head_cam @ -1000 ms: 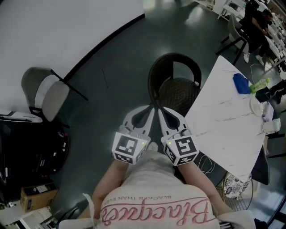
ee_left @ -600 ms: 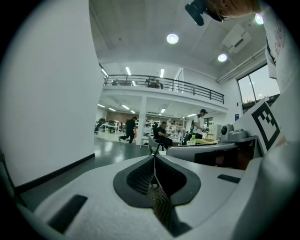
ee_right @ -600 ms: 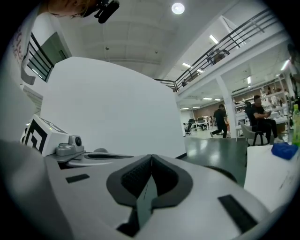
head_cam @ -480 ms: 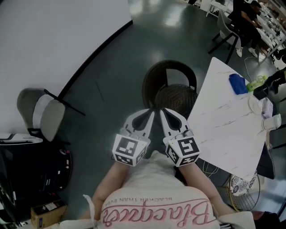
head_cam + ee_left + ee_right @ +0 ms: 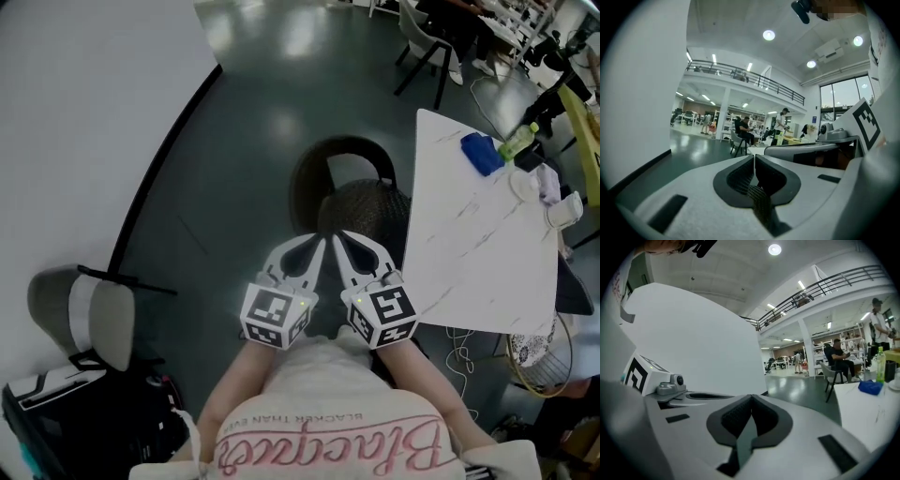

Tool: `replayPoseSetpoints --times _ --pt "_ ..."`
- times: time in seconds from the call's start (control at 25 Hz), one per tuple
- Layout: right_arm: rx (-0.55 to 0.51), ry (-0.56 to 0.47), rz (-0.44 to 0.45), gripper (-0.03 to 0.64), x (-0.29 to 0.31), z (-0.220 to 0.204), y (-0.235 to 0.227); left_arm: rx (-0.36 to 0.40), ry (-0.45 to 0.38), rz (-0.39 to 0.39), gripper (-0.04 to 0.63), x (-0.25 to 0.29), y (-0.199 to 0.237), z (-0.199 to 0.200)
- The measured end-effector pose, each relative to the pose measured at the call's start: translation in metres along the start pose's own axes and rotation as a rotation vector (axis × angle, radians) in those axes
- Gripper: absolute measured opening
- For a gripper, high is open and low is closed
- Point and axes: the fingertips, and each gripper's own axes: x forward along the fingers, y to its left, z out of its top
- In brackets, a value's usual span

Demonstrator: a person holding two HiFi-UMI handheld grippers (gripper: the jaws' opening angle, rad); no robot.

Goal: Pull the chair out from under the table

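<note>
Chair (image 5: pixel 364 202) stands at the left edge of the table (image 5: pixel 478 253), its woven seat meeting that edge and its hooped back turned away. Left tongs (image 5: pixel 317 244) and right tongs (image 5: pixel 339 241), both closed and empty, hover near the seat. The chair is probably rigid and fairly light; take hold of the back hoop.

White shirt (image 5: pixel 328 398), pink script; 2 white hand-held grippers (image 5: pixel 321 241) (image 5: pixel 337 236).
</note>
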Motion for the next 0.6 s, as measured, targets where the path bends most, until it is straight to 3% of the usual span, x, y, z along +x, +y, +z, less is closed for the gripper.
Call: replayPoseSetpoints --times 0.32,0.6 --pt "0.01 0.013 -0.171 0.003 0.066 -0.001 0.016 0.045 0.024 -0.126 0.011 0.005 0.074 0.011" --pt "0.036 0.043 -0.271 0.003 0.106 -0.008 0.026 0.042 0.106 -0.202 0.012 0.016 0.123 -0.003"
